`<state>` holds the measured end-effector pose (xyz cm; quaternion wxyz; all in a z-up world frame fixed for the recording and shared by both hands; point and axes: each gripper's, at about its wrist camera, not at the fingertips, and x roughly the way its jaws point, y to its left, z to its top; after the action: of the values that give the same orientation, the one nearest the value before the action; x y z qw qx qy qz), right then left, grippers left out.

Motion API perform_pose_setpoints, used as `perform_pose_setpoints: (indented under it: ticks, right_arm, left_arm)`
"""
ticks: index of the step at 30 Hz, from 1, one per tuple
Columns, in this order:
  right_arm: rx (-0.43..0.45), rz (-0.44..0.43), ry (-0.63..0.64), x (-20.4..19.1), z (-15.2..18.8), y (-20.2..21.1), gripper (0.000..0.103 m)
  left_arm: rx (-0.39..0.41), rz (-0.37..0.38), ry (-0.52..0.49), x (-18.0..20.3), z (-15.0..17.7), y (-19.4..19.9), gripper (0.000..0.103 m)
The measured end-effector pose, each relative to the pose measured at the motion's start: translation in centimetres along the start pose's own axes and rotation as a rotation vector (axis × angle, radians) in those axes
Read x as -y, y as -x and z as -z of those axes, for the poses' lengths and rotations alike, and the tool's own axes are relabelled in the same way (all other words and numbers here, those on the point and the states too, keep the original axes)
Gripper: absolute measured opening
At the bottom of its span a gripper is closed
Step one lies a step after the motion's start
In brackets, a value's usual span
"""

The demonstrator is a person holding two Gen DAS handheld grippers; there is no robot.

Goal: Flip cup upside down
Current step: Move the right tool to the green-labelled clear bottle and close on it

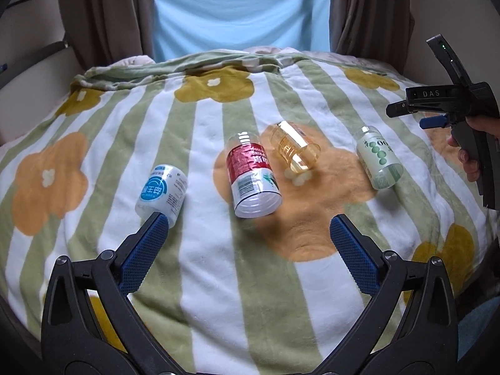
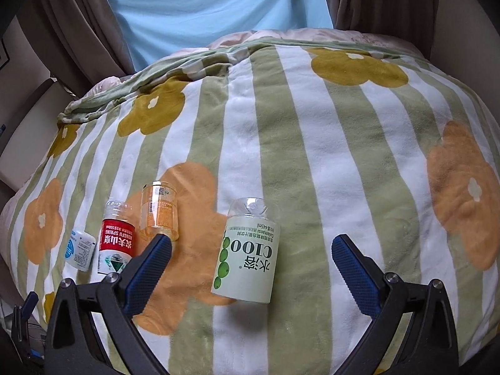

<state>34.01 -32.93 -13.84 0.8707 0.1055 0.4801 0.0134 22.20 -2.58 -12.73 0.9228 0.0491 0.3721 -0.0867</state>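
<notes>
Four cut-bottle cups stand in a row on the flowered blanket (image 1: 237, 281), labels reading upside down and clear closed ends uppermost. From left to right they are a blue-label cup (image 1: 162, 190) (image 2: 79, 250), a red-label cup (image 1: 253, 178) (image 2: 116, 240), an amber cup (image 1: 295, 151) (image 2: 157, 211) and a green-label cup (image 1: 379, 159) (image 2: 247, 253). My left gripper (image 1: 250, 234) is open, hovering just short of the red-label cup, its left fingertip overlapping the blue-label cup in view. My right gripper (image 2: 251, 240) (image 1: 403, 107) is open, and the green-label cup sits in the gap ahead of its fingers, untouched.
A person's hand (image 1: 468, 156) holds the right gripper's handle at the right edge. The blanket (image 2: 281, 156) covers a bed that runs back to a light blue sheet (image 1: 237, 12) between brown curtains (image 1: 103, 15). The blanket's far edge is bunched.
</notes>
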Motion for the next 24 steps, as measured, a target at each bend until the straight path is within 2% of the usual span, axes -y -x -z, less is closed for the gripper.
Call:
perform_pose_setpoints:
  ticks: [7,11,16,24]
  right_arm:
    - [-0.131,0.001,-0.030,0.8,-1.5,-6.4,0.102]
    - [-0.191,-0.072,-0.087,1.2,-1.1,-8.9,0.081]
    - [-0.227,-0.090,-0.109,1.1,-0.3,-10.0,0.060]
    - [-0.236,-0.142,-0.154,1.4,0.2,-8.9,0.059]
  left_arm:
    - [-0.064,0.008,-0.002,-0.3,0.7,-3.1,0.103]
    - [-0.083,0.023,0.006,-0.6,0.9,-3.7,0.103]
    - [-0.091,0.036,0.020,-1.1,1.0,-3.7,0.103]
    - [-0.078,0.039,0.041,-1.8,1.4,-2.1,0.103]
